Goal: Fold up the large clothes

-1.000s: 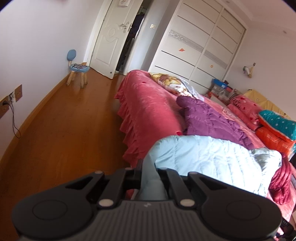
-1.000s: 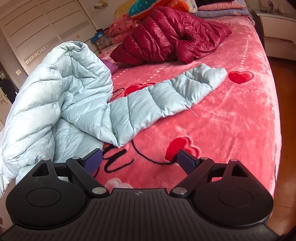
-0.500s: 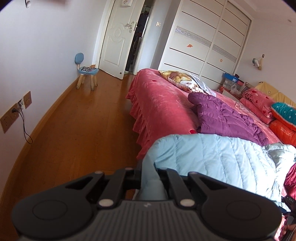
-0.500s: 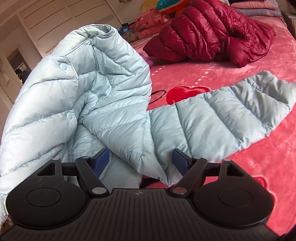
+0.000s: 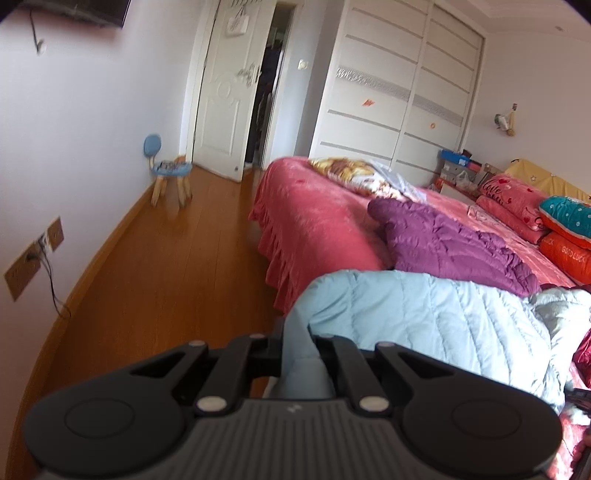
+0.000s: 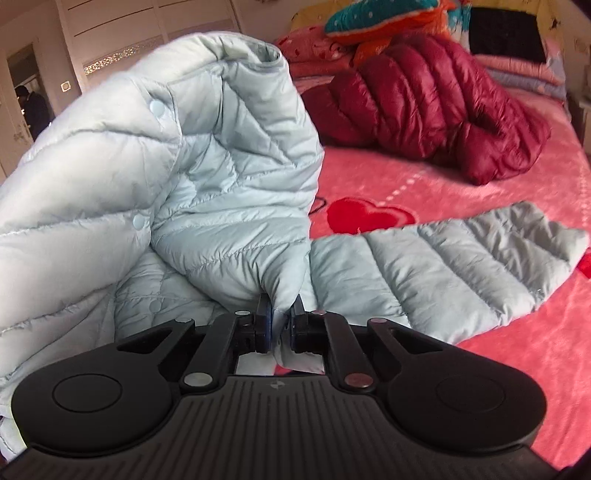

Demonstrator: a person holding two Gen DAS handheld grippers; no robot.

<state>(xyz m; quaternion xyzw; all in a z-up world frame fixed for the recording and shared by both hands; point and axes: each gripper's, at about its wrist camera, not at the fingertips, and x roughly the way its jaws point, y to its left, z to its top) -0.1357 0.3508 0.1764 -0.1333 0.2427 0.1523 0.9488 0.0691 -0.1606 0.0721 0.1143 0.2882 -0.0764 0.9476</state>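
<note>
Sleeve of pale-blue quilted down jacket trails rightward | right claw just clamped jacket fold | left claw pinches hem.

Both wrist views sit close over the pale blue jacket, shared; left faces the door at 11 o'clock, right the pillows at 1 o'clock.

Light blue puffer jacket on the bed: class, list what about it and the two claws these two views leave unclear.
- Light blue jacket, right wrist view: lower body cut off by the left edge.
- Left claw, left wrist view: fingertips hidden by the pinched fabric.
- Jacket's second sleeve: only one sleeve lies visible on the bedspread.
- Right claw: shows in the right wrist view only.
</note>
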